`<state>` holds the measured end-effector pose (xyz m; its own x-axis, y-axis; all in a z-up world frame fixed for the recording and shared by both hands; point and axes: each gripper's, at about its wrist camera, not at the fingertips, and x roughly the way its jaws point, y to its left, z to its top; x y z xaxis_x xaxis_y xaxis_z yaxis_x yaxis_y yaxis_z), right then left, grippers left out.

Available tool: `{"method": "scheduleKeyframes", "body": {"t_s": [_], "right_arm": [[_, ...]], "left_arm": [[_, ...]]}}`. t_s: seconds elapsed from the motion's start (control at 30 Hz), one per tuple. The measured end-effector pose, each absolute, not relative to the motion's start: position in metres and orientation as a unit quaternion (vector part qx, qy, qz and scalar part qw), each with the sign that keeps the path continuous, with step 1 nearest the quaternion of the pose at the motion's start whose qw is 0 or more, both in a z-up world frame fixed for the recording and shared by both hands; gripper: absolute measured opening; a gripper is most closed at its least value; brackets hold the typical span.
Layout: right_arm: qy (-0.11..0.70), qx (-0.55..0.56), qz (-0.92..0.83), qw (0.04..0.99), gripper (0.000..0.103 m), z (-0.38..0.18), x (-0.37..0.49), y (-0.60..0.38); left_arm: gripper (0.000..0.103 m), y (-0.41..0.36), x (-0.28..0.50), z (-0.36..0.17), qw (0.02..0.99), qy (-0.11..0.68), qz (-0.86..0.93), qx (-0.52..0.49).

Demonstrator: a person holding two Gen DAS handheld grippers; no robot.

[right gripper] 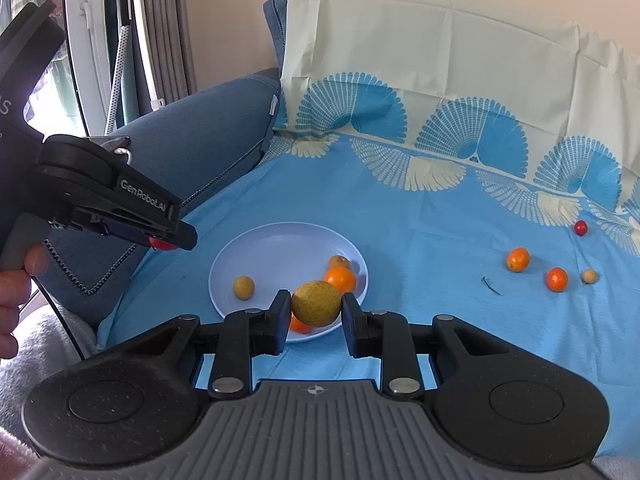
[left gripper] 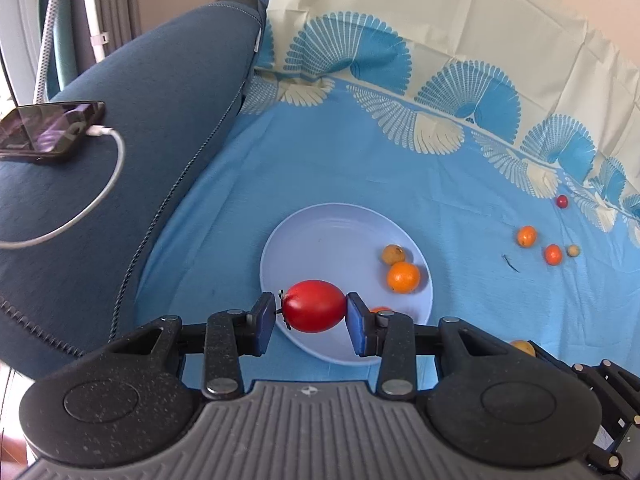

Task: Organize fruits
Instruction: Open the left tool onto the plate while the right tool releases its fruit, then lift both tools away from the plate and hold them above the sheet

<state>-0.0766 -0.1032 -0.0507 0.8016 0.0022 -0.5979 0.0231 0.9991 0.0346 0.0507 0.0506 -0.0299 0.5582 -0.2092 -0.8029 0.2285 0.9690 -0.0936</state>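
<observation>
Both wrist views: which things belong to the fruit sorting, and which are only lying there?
Belongs to the job:
- round pale blue plate
- oval red tomato in left tongs
- round yellow-green fruit in right tongs
- small orange citrus fruits loose on the blue patterned cloth

Just lying about:
- black phone
- white charging cable
- dark blue cushion

On the pale plate lay two orange fruits and two yellow-brown ones (one orange half hidden). Right of the plate, the cloth held two oranges, one red fruit and one small tan fruit.
</observation>
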Motion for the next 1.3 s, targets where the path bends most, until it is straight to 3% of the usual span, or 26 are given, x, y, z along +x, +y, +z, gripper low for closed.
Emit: {"method": "scheduleKeyframes", "body": {"t_s": [0.67,0.7,0.73,0.77,0.8,0.83,0.87,0.97,1.3], "right_arm": [[0.373,-0.019,0.014,0.928,0.029,-0.116,0.036,-0.095],[0.373,-0.021,0.015,0.927,0.029,-0.117,0.039,-0.095],[0.374,-0.022,0.018,0.927,0.029,-0.118,0.043,-0.094],[0.377,-0.024,0.023,0.926,0.033,-0.119,0.046,-0.094],[0.377,-0.024,0.027,0.926,0.038,-0.119,0.047,-0.094],[0.375,-0.024,0.028,0.926,0.052,-0.117,0.047,-0.095],[0.374,-0.023,0.028,0.927,0.067,-0.115,0.046,-0.095],[0.373,-0.020,0.018,0.928,0.084,-0.107,0.034,-0.097],[0.377,0.061,-0.014,0.924,0.094,-0.068,-0.064,-0.099]], "left_arm": [[0.043,0.016,0.129,-0.098,0.867,0.486,-0.093,0.064],[0.045,0.016,0.132,-0.100,0.866,0.487,-0.093,0.064],[0.059,0.016,0.134,-0.100,0.865,0.487,-0.098,0.063],[0.084,0.016,0.135,-0.098,0.866,0.486,-0.101,0.061],[0.095,0.017,0.135,-0.096,0.869,0.480,-0.102,0.058],[0.102,0.019,0.132,-0.092,0.876,0.469,-0.104,0.053],[0.103,0.021,0.128,-0.087,0.883,0.455,-0.105,0.050],[0.103,0.024,0.112,-0.077,0.885,0.448,-0.107,0.072],[0.103,0.069,0.018,-0.053,0.880,0.469,-0.054,0.054]]}}
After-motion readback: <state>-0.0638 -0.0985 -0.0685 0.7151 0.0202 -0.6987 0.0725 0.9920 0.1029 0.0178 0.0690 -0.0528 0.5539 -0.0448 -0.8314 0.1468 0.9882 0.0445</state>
